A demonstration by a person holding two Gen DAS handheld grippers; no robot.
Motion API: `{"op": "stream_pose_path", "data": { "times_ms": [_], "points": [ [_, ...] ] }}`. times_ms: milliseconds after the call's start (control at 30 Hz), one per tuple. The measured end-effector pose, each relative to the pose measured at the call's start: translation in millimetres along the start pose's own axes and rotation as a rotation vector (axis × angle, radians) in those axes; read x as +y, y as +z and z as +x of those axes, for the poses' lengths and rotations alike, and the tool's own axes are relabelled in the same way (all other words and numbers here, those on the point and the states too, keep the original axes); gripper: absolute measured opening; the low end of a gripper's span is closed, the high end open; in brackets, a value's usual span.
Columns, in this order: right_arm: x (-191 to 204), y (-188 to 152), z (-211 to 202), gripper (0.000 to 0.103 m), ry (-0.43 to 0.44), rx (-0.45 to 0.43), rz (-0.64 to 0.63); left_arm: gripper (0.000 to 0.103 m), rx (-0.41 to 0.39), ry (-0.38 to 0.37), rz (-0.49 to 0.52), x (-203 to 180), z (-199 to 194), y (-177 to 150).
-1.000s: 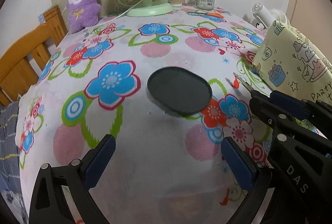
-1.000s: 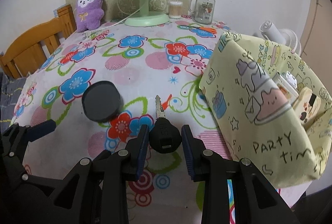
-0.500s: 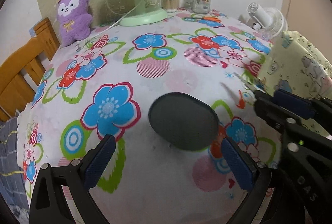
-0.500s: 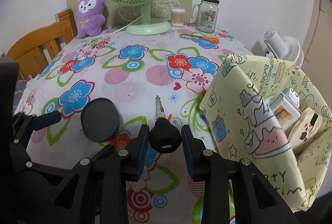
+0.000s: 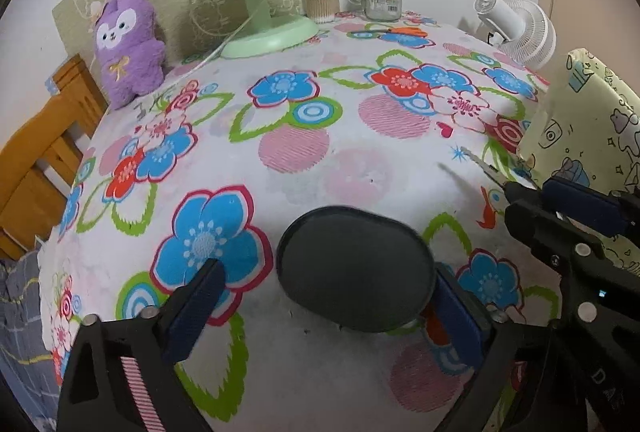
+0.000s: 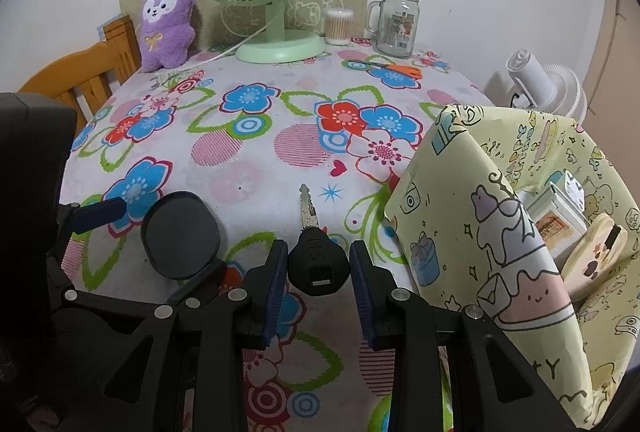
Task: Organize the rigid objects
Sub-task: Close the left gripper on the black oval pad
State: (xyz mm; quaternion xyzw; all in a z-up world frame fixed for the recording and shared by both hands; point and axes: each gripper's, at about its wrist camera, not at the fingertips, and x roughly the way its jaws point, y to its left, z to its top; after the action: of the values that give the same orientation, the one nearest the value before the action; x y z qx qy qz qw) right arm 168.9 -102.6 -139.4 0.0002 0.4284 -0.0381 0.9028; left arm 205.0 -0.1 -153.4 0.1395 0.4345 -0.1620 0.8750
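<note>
The yellow bag (image 6: pixel 500 252) runs off frame; the boxes (image 6: pixel 560 216) inside are half hidden.

Black angular gripper (image 6: pixel 319 272) frames, silver screws, ribbed blue-padded jaws, white lettering

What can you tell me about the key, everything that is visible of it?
The key has a rounded black head, plastic by its look, with raised letters and a small pale slot, and a thin, worn silver metal blade with a notched edge. The right gripper is shut on the head, one blue pad against each side. The blade points away from the gripper, toward the far side of the table, over the flowered cloth; whether it touches the cloth I cannot tell. A yellow fabric bag stands to its right.
</note>
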Motion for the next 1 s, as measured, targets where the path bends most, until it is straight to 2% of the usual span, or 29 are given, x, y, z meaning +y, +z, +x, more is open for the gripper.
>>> {"op": "stream_pose_path", "data": {
  "times_ms": [167, 233, 500, 1000],
  "points": [
    [-1, 2, 2, 0.035, -0.005, 0.001, 0.005, 0.086, 0.004, -0.034, 0.008, -1, 3, 3],
    [-3, 3, 3, 0.035, -0.006, 0.000, 0.010, 0.077, 0.000, -0.042, 0.008, -3, 2, 4],
    [-3, 3, 4, 0.035, -0.003, 0.007, 0.011, 0.076, -0.008, 0.010, 0.010, -4, -2, 3],
    [5, -12, -5, 0.035, 0.022, 0.022, -0.004, 0.076, 0.008, 0.007, -0.041, -5, -23, -24]
  ]
}}
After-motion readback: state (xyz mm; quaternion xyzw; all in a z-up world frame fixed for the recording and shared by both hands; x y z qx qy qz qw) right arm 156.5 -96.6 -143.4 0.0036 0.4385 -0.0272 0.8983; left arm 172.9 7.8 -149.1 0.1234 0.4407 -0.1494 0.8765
